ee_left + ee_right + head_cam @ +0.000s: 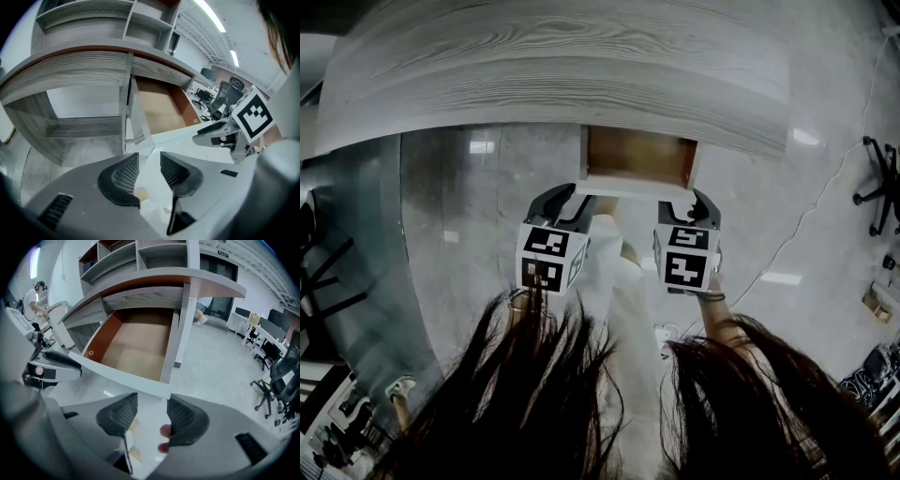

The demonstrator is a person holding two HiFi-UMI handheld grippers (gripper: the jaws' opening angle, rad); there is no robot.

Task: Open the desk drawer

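Observation:
The desk drawer [639,156] stands pulled out from under the grey wood desk top [553,66], and its brown inside shows nothing in it. My left gripper [562,199] is at the left end of the white drawer front [628,186], my right gripper [696,204] at the right end. In the left gripper view the left gripper [149,164] is open, with the front's corner [149,146] just beyond its tips. In the right gripper view the right gripper [152,411] is open too, just short of the front's edge [122,373]. Nothing is clamped in either.
A black office chair [881,183] and a thin cable [806,225] are on the floor at the right. Shelves [93,18] rise above the desk. The desk's side panel [185,324] stands beside the drawer. More chairs [276,376] are at the far right, and a person [35,294] is far off at the left.

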